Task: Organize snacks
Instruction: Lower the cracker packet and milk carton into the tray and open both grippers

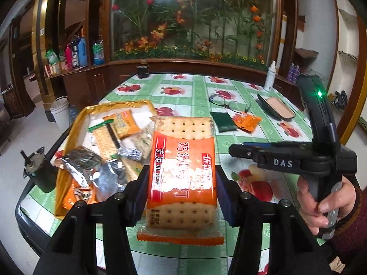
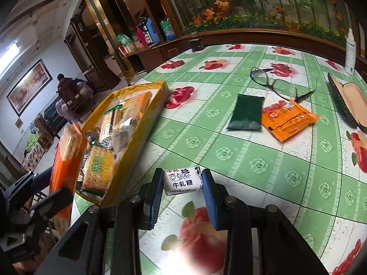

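Cracker pack (image 1: 182, 171), orange wrapper, is clamped across its width in the left gripper (image 1: 182, 197), held in the air just right of the yellow tray (image 1: 75, 123) and not yet over it. Right gripper (image 2: 181, 197) is clenched on a small white nougat candy (image 2: 182, 180), low over the table (image 2: 252, 160), near the tray's right wall.

Tray already holds a good pile: green-label crackers (image 2: 98, 171), another orange pack (image 1: 125, 123), crumpled foil wrappers (image 1: 91, 167), a few more I can't make out.

Still loose on the cloth: dark green packet (image 2: 247, 112) and orange sachet (image 2: 289, 121), touching each other, well apart from the tray. Glasses (image 2: 275, 84), their open case (image 2: 348, 100) and a white bottle (image 2: 350, 52) sit beyond, not snacks.

Call it past halfway. Two items in hand to drop, two left to fetch. Cracker pack is long and only pinched mid-body, so it could pivot on release.
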{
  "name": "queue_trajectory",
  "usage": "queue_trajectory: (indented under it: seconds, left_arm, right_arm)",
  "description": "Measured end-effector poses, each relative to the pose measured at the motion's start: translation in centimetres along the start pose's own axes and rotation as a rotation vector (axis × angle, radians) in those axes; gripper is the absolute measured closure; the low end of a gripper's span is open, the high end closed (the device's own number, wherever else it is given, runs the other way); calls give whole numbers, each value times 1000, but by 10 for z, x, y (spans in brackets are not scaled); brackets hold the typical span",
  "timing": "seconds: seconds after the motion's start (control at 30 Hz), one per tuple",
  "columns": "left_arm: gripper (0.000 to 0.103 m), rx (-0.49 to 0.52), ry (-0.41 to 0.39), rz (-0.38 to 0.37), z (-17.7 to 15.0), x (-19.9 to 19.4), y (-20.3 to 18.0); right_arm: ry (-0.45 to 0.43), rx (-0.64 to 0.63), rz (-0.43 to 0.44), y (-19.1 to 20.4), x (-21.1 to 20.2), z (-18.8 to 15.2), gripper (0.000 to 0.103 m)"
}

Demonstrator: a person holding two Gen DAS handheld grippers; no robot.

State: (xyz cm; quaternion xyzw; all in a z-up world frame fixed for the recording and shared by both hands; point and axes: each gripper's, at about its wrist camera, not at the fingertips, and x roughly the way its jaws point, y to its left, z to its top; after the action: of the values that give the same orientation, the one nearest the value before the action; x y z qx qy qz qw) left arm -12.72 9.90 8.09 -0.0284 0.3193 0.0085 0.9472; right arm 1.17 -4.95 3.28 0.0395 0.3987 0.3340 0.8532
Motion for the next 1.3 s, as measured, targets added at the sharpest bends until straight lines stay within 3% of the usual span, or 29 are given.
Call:
queue_trajectory:
  seconds: [0.47, 0.8, 1.3]
  left_arm:
    - [50, -107, -40, 77, 1, -15, 52]
    - [50, -215, -13, 151, -7, 6, 98]
    - [50, -192, -36, 210, -1, 36, 108]
  right_arm:
    - [-16, -55, 77, 58, 13, 17, 66]
    - [-8, -66, 129, 99, 46, 40, 66]
    - [28, -30, 120, 110, 92, 55, 66]
